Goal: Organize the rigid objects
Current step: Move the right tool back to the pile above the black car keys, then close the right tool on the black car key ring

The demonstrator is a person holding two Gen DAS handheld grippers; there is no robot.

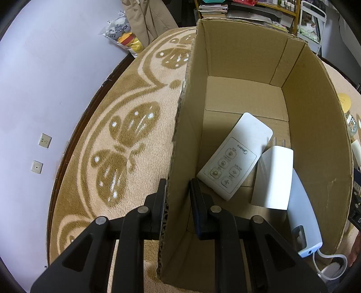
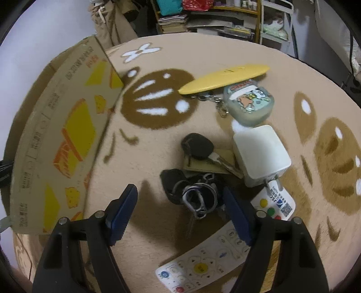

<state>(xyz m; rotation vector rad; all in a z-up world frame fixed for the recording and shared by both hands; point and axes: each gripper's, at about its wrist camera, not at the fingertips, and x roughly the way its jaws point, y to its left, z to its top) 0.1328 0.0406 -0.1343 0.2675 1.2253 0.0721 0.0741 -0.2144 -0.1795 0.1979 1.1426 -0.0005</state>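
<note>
My left gripper (image 1: 178, 189) is shut on the near wall of an open cardboard box (image 1: 315, 126), one finger outside and one inside. On the box floor lie a white fan remote (image 1: 234, 157), a white power adapter (image 1: 274, 178) and a white-and-grey handled device (image 1: 302, 216) with a cord. My right gripper (image 2: 180, 214) hangs open above a bunch of keys with black fobs and a carabiner (image 2: 194, 191) on the rug. Around it lie a white charger cube (image 2: 261, 153), a white remote with coloured buttons (image 2: 207, 263), a yellow flat case (image 2: 225, 78) and a clear cartoon-printed case (image 2: 248, 101).
The box's printed outer side (image 2: 63, 139) stands left of the right gripper. A beige butterfly rug (image 1: 117, 139) covers the floor. A plush-toy bag (image 1: 124, 33) lies by the wall, and shelves of books (image 2: 173, 20) stand at the back.
</note>
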